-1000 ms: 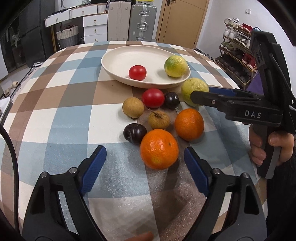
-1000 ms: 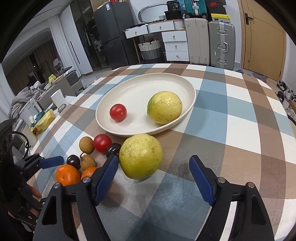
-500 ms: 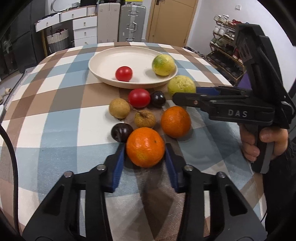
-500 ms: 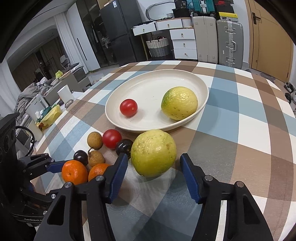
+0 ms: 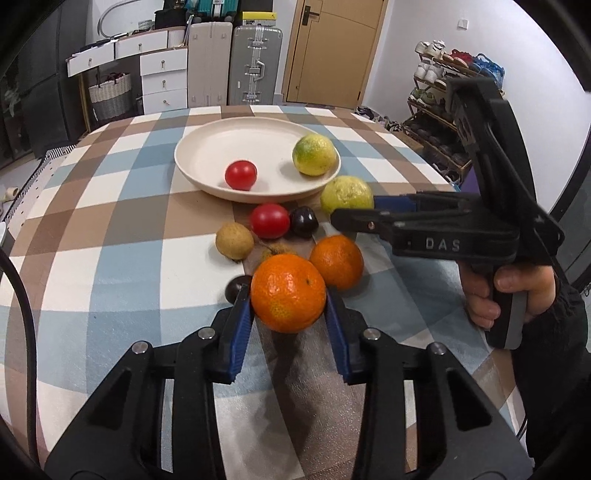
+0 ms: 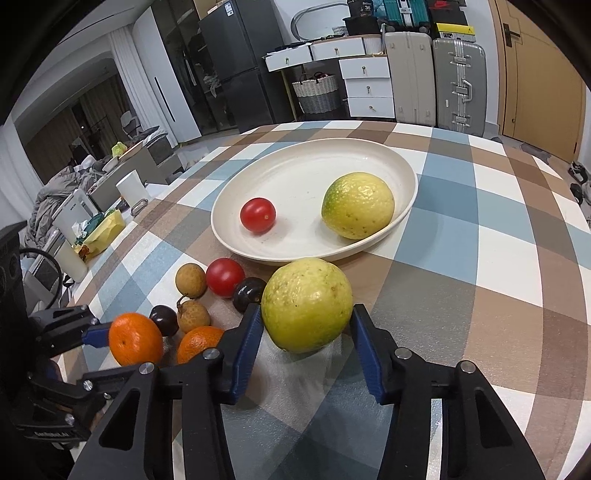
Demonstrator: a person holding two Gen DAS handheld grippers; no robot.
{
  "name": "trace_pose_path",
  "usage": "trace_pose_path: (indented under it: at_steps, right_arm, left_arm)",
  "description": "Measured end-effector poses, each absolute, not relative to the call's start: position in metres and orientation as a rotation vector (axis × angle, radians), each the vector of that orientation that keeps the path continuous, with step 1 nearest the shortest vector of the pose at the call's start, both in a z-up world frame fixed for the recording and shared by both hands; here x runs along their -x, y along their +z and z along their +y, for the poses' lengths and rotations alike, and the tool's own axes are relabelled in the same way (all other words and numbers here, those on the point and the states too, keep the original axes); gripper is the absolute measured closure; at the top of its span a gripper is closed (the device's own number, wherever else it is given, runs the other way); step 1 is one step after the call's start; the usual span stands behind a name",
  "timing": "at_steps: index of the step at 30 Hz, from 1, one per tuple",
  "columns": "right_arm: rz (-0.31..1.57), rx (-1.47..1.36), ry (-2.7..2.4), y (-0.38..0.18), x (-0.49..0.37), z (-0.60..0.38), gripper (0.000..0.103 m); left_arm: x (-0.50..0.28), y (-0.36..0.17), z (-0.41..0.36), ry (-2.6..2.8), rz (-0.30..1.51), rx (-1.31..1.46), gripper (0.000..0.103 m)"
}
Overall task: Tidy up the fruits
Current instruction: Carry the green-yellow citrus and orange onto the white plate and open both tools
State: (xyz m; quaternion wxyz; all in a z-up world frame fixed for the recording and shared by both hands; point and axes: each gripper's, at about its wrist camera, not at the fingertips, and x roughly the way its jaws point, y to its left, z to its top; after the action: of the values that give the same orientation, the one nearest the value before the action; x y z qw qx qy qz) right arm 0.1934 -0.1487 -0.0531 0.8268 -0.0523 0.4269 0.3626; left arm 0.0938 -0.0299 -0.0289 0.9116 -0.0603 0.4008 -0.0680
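While both tools stood low over the checked tablecloth (image 5: 110,236), the left gripper (image 5: 288,306) pinched the nearer orange (image 5: 288,297) between its blue pads (image 5: 240,332), the fruit apparently raised a little off the cloth. Just beyond its left finger lay a dark plum (image 5: 234,288); ahead of the tips sat a brown longan (image 5: 234,240), a red tomato (image 5: 269,220) and a second plum (image 5: 303,221); just ahead and to the right rested the second orange (image 5: 337,261).

Further right, the right gripper (image 6: 306,325) was pressed onto the yellow-green citrus (image 6: 306,304), its pads touching both flanks. Directly ahead of those fingers stood the cream plate (image 6: 402,173), already holding a small tomato (image 6: 258,215) and another yellow-green citrus (image 6: 357,205).

Step in hand, as judged: the grasp, each hand having secured one fruit from the loose cluster. The next move would call for lifting both clear of their neighbours and carrying them forward over the plate rim to bare areas, easing off gently, since round fruit is apt to roll.

Legible writing: "DAS" in pale letters on the right tool's body (image 5: 443,243); a "36" on a dark box (image 6: 366,6) atop the far drawers.
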Motion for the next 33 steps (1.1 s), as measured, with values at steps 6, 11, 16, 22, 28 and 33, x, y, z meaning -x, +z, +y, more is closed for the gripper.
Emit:
trace_pose_path:
  at_steps: [6, 11, 16, 22, 28, 33]
  right_arm:
    - [0.878, 0.126, 0.784, -0.049, -0.188, -0.147, 0.054]
    - [0.875, 0.11, 0.789, -0.049, -0.189, -0.15, 0.054]
    - [0.862, 0.095, 0.791, -0.047, -0.189, -0.152, 0.055]
    - [0.861, 0.077, 0.801, -0.046, -0.191, -0.154, 0.055]
    - [0.866, 0.068, 0.803, -0.047, -0.192, -0.154, 0.055]
    - [0.891, 0.032, 0.81, -0.05, -0.198, -0.154, 0.053]
  left_arm:
    - [-0.102, -0.018, -0.02, -0.117, 0.794, 0.138, 0.068]
    - [-0.116, -0.011, -0.015, -0.102, 0.773, 0.134, 0.068]
    - [-0.135, -0.005, -0.01, -0.099, 0.75, 0.133, 0.068]
    - [-0.162, -0.004, 0.0, -0.097, 0.74, 0.142, 0.068]
    - [-0.191, -0.006, 0.007, -0.096, 0.74, 0.136, 0.068]
    - [-0.211, -0.011, 0.013, -0.09, 0.748, 0.142, 0.068]
